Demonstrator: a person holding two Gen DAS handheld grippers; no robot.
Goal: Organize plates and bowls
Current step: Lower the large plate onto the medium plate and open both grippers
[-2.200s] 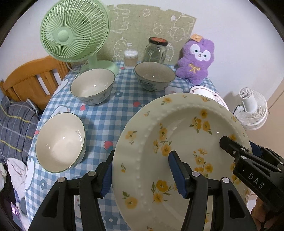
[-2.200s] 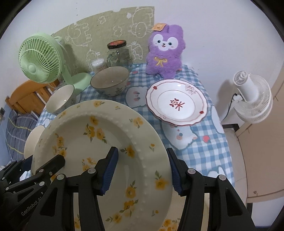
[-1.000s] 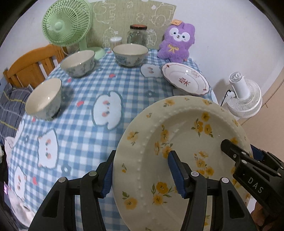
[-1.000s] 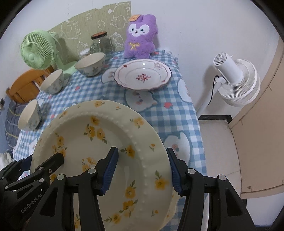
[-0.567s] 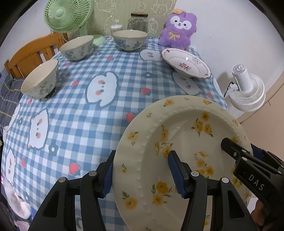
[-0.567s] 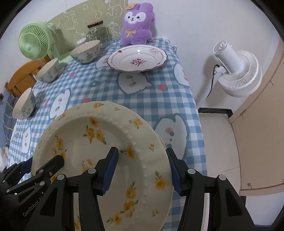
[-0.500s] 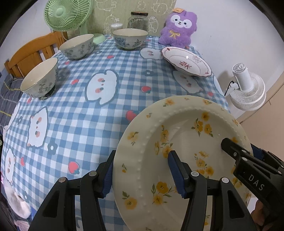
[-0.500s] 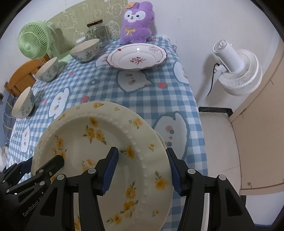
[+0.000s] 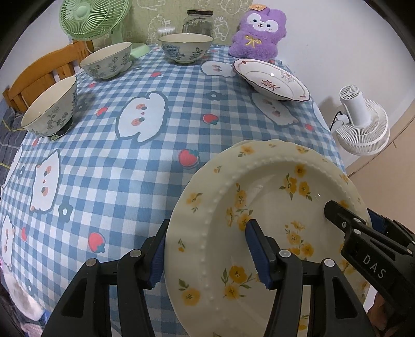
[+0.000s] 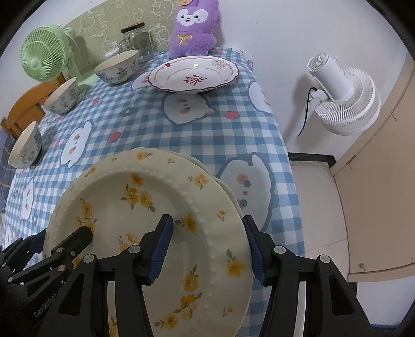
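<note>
A cream plate with yellow flowers (image 9: 272,186) (image 10: 155,186) hangs tilted over the near right corner of the checked table (image 9: 129,181). My left gripper (image 9: 207,248) is shut on its left rim and my right gripper (image 10: 207,248) is shut on its right rim. In the right wrist view the edge of a second cream plate (image 10: 228,189) shows just beneath it. A red-rimmed plate (image 9: 272,80) (image 10: 192,75) lies at the far right. Three flowered bowls (image 9: 49,109) (image 9: 106,61) (image 9: 185,48) stand along the left and far side.
A green fan (image 9: 90,18), a glass jar (image 9: 198,22) and a purple plush toy (image 9: 259,31) line the back of the table. A wooden chair (image 9: 39,75) stands at the left. A white fan (image 10: 342,96) stands on the floor past the table's right edge.
Both grippers have sunk with the flowered plate towards the table's near right corner. The rim of a second cream plate now shows under it in the right wrist view.
</note>
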